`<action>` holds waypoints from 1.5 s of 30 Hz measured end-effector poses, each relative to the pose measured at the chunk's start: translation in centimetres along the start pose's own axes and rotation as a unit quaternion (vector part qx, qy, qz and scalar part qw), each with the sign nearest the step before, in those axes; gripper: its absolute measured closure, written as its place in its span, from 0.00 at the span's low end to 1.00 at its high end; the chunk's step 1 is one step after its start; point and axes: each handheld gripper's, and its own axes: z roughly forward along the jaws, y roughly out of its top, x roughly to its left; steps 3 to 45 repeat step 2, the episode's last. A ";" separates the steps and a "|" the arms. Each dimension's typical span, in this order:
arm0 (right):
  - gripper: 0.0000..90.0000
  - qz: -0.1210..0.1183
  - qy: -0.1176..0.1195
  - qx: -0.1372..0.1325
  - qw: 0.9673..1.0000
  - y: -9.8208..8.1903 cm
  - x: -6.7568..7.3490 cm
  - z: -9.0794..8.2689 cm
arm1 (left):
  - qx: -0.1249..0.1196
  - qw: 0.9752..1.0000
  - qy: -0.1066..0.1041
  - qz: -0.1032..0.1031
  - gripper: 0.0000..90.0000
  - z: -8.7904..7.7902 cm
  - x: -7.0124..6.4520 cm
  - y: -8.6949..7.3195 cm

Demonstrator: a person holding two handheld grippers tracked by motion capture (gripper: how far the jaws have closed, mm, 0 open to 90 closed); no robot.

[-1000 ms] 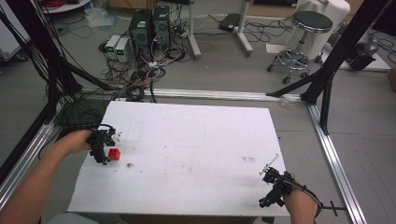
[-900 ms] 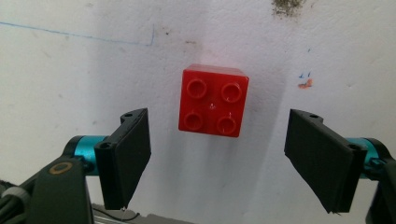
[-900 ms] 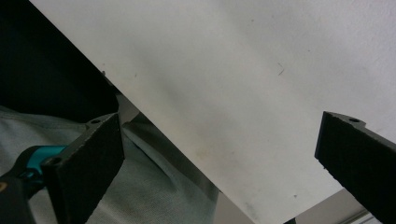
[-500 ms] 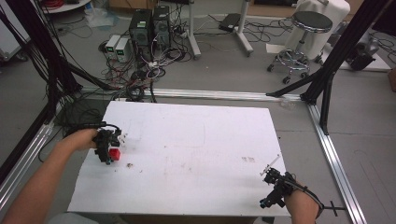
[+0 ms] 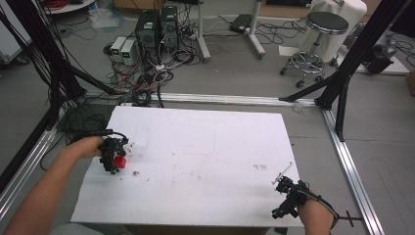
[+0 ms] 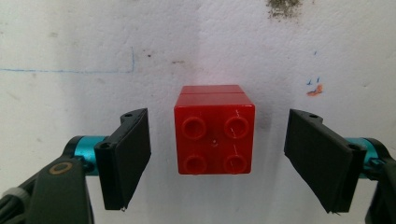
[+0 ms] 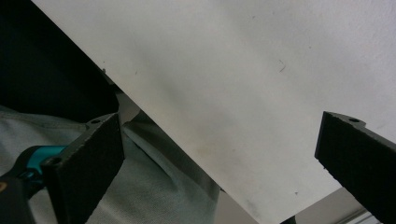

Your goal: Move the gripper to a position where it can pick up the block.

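Red brick [image 6: 214, 130] sat on the white counter [image 5: 205, 147] near its left edge, between the left gripper's [image 6: 217, 158] parted jaws, untouched. The right gripper [image 7: 219, 163] gaped empty at the near right corner.

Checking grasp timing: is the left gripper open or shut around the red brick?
Open: the left gripper has clear gaps either side of the red brick.

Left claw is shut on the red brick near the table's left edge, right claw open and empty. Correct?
Not quite. The left claw is open: the left gripper view shows gaps between both jaws and the red brick. The right claw is open and empty, as stated.
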 end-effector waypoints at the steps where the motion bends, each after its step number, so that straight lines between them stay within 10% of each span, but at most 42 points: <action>1: 0.01 -0.002 0.000 -0.001 1.000 0.0 0.0 0.0 | -0.001 1.000 0.000 -0.001 0.26 -0.1 0.0 0.0; 45: 0.01 -0.002 0.000 -0.001 1.000 0.0 0.0 0.0 | -0.001 1.000 0.000 -0.001 0.26 -0.1 0.0 0.0</action>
